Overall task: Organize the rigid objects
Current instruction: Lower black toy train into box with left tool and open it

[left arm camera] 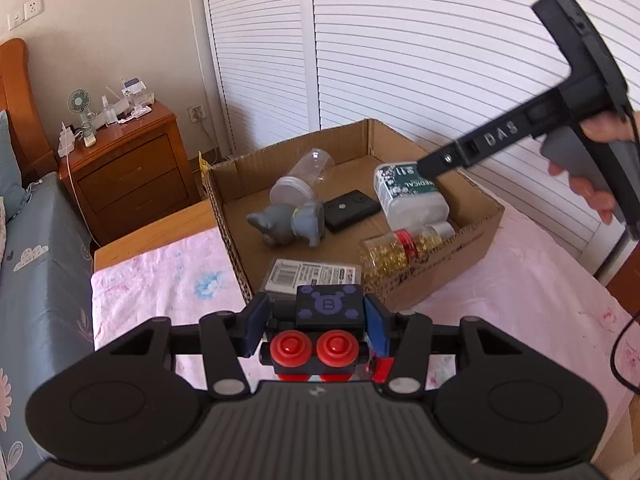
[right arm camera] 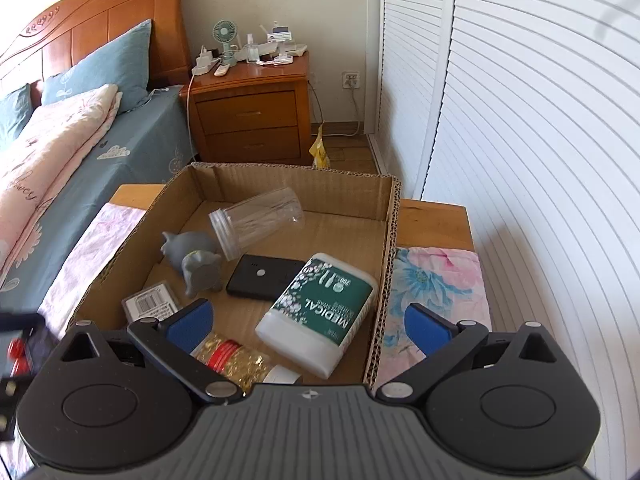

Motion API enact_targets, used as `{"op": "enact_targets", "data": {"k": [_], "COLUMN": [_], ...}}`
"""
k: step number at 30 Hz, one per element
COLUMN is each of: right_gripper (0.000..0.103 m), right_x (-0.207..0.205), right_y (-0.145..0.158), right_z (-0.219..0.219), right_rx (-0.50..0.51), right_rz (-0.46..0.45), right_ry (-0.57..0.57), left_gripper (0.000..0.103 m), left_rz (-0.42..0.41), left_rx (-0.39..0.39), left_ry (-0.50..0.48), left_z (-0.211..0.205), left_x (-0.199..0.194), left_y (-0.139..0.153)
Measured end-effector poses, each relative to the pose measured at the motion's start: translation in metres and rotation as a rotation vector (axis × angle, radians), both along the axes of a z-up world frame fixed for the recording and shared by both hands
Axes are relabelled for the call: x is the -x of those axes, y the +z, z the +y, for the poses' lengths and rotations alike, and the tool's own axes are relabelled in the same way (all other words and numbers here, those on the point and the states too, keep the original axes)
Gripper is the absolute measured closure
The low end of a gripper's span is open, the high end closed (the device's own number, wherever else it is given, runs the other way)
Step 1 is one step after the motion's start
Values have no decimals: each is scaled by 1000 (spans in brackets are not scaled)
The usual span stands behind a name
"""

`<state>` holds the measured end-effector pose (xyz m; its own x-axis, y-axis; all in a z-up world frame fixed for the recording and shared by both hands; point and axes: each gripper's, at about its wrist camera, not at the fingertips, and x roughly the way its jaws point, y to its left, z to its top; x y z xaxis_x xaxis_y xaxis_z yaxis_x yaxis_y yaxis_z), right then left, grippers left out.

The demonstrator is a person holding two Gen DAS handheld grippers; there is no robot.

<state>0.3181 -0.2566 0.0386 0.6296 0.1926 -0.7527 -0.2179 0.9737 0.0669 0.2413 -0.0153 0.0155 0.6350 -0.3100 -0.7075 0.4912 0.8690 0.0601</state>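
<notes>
Left wrist: black block toy (left arm camera: pixel 320 332), two red studs, purple bear mark.

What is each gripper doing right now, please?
Left gripper: closed on the black block toy with red round studs.
Right gripper: open, holding nothing, above the brown cardboard box.

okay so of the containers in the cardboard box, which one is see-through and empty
The clear plastic jar, lying on its side beside the grey toy. The white medical bottle is opaque; the gold-filled jar is full.
</notes>
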Motion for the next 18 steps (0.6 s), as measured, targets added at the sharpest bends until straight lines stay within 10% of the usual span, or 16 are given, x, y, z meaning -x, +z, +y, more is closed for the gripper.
{"op": "enact_targets", "data": {"k": [10, 13, 18], "right_gripper": [0, 0, 0], "right_x": [30, 36, 48], "right_y": [3, 4, 2], "right_z": [1, 2, 7], "right_rx": [27, 31, 29], "right_rz": [-19, -20, -22], "right_ry": [0, -10, -4], "left_gripper": [52, 10, 5], "left_rz": [15, -2, -10], "left_rx": [6, 23, 37], "left_ry": [64, 134, 145], "left_z": [-20, -16, -7], "left_x": [-74, -86, -72], "left_y": [-9, -7, -2]}}
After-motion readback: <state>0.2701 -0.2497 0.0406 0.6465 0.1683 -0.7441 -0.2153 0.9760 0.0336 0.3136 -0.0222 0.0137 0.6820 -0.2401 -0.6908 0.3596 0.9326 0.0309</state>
